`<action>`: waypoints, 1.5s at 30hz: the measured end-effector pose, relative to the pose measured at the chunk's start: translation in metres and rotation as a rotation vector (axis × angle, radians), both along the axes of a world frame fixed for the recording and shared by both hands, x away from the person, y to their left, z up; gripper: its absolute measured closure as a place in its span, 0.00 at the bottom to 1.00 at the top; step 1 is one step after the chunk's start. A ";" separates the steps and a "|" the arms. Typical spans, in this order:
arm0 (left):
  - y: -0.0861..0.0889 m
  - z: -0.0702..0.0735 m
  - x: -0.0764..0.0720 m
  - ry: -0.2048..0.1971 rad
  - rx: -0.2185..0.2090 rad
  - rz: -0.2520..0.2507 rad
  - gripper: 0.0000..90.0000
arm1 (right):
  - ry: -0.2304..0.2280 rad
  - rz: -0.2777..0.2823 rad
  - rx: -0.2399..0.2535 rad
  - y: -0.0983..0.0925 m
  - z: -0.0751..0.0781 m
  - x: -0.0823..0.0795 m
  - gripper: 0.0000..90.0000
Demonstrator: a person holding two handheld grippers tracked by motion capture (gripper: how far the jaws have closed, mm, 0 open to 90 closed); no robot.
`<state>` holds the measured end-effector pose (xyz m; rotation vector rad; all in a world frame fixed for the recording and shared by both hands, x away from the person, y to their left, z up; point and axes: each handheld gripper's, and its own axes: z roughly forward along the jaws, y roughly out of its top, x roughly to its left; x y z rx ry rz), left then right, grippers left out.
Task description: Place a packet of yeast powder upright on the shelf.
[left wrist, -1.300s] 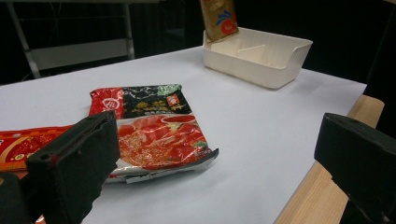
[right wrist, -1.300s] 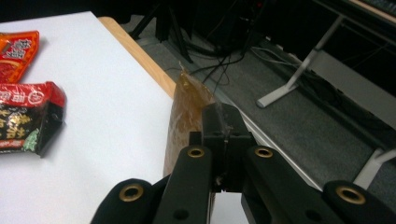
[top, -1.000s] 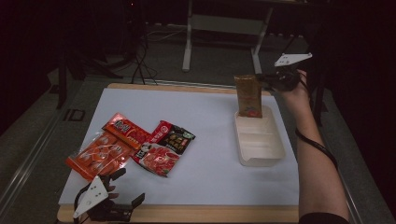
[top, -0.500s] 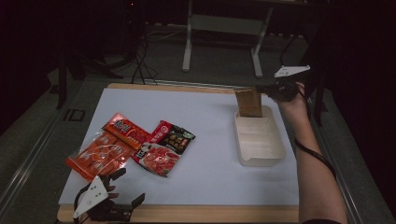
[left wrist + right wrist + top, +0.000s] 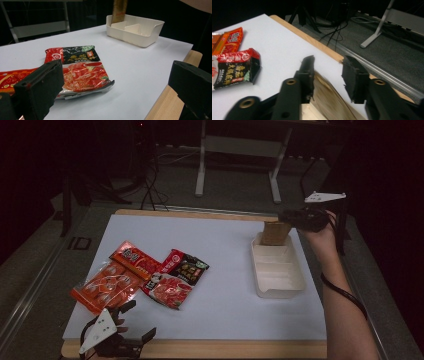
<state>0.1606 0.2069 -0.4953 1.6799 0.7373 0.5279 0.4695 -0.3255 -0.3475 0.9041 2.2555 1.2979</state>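
A brown packet [image 5: 275, 233] stands upright in the far compartment of a cream divided tray [image 5: 280, 287] at the right of the white mat. My right gripper [image 5: 286, 218] hovers at the packet's top; its jaws have just been opening and stand apart, with the packet's upper edge [image 5: 329, 100] loose between them. In the left gripper view the packet [image 5: 119, 10] rises out of the tray [image 5: 140, 40]. My left gripper [image 5: 139, 320] rests open at the table's front left edge, nothing between its jaws [image 5: 115, 82].
Several snack packets lie at the mat's left: an orange one [image 5: 105, 285], a red one [image 5: 135, 260], a red-and-black one [image 5: 187, 267] and a red one [image 5: 167, 292] nearest my left gripper. The table's wooden edge [image 5: 225, 349] runs along the front.
The right gripper has come down with the brown packet, which now stands lower in the tray's far end. Its jaws have parted. The left gripper has stayed put.
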 end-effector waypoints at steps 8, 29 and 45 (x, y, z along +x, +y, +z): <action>-0.004 0.000 0.003 0.012 0.006 -0.023 0.01 | -0.014 0.037 0.023 0.015 0.005 -0.023 0.55; -0.018 0.010 0.014 0.009 0.024 -0.052 0.01 | -0.020 0.112 0.140 0.047 -0.002 -0.084 0.14; -0.027 0.038 0.031 0.111 0.037 -0.122 0.01 | -0.068 0.184 0.207 0.059 -0.025 -0.142 0.15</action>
